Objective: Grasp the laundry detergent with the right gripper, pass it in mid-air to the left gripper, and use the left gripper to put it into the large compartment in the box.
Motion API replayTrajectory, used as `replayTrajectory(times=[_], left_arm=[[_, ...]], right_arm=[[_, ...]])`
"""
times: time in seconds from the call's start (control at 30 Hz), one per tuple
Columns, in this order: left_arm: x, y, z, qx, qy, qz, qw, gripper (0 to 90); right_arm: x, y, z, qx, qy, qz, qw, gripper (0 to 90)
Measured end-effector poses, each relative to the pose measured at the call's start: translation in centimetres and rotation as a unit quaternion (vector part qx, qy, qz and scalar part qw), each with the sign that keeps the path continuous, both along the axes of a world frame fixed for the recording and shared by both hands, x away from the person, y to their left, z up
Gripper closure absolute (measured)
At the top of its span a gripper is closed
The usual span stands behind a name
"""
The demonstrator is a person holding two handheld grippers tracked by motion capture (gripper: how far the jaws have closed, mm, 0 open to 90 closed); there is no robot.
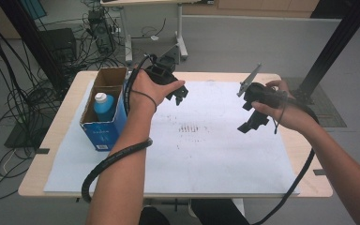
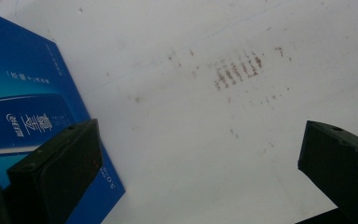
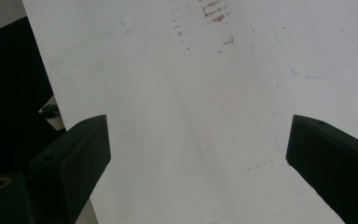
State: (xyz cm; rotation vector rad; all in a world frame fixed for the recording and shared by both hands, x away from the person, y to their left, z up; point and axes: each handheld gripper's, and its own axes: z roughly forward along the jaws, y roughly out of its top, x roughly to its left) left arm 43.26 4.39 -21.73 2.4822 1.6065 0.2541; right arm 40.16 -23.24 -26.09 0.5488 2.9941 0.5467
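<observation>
Two bare forearms reach in from the near edge of a light wooden table, each hand gripping a black two-jaw gripper above a white paper sheet that covers most of the tabletop. The left gripper hangs over the sheet's far left part, just beside an open blue cardboard box; its jaws stand wide apart with nothing between them, as the left gripper view shows, where the box's blue printed face lies behind the left jaw. A blue plastic bottle with a white cap stands upright inside the box, which sits on the sheet's left side. The right gripper is held over the sheet's right part, a grey three-cornered plate on top; its jaws too are spread wide and empty. A patch of reddish-brown smudges marks the sheet's middle, between the two grippers. Black ribbed cables trail from both tools.
</observation>
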Motion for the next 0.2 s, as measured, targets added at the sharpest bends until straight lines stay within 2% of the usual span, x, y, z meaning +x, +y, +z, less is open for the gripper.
replayTrajectory(times=[0.2], left_arm=[[-0.35, -0.03, 0.07, -0.005, -0.007, 0.001, 1.0, 0.3]], right_arm=[[-0.25, 0.08, -0.01, 0.002, -0.002, -0.003, 1.0, 6.3]])
